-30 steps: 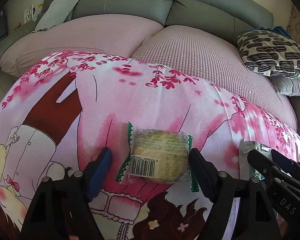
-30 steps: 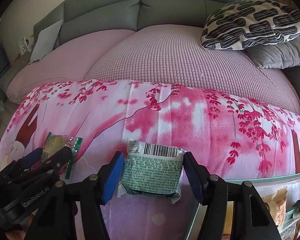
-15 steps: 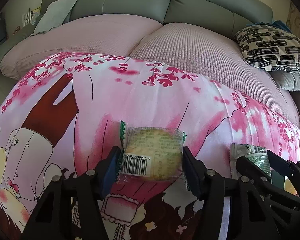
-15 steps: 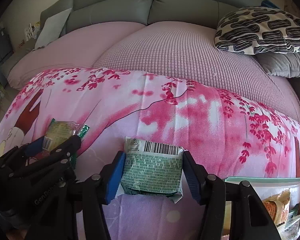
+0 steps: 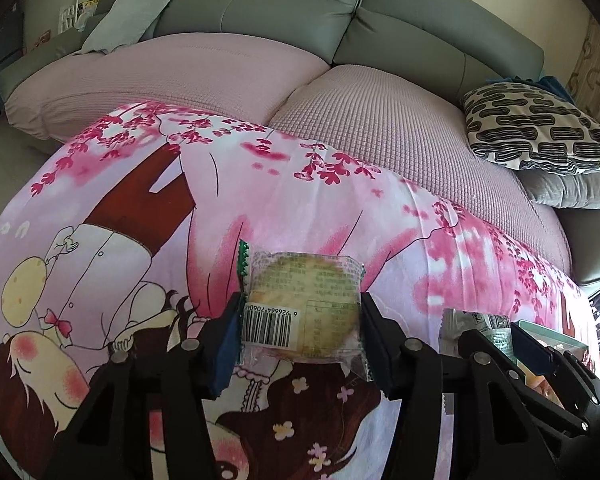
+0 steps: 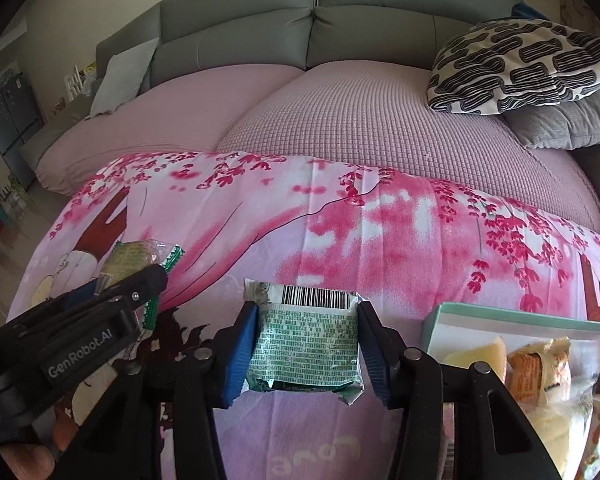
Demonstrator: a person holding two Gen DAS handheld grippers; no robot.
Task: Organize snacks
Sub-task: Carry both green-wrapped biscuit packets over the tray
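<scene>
So both are mid-grab here: the left hand-held gripper point(image 5: 300, 332) has its jaws closing on a clear-wrapped round cake point(image 5: 302, 308), pads already pushing into the crinkly ends of the wrapper, and the right hand-held gripper point(image 6: 306, 346) is closing the same way on a green-printed snack pack point(image 6: 306, 344), which sits square between its blue pads point(image 6: 242, 354). Biggest worry, I'd say, is squashing: these look like soft baked things in thin film, so more squeeze could crush the cake or pop a seam. The other risk is slipping, since the left pads seem to catch mostly loose wrapper ends rather than the cake itself, and glossy film can slide out if the hand tilts. The two tools are also close side by side, so a careless swing toward the box could knock them together. Both packs look just off the pink cartoon-print cloth point(image 6: 340, 232) covering the surface, though I can't tell for sure. Just to the right of the right hand-held gripper is a pale green box point(image 6: 512, 314), open-topped, already holding several wrapped snacks: a pale yellow one point(image 6: 476, 354), an orange-labelled one point(image 6: 538, 364), and more below that I can't make out. Farther out, there's a grey sofa point(image 6: 312, 28) with a black-and-white pillow point(image 6: 520, 64).
</scene>
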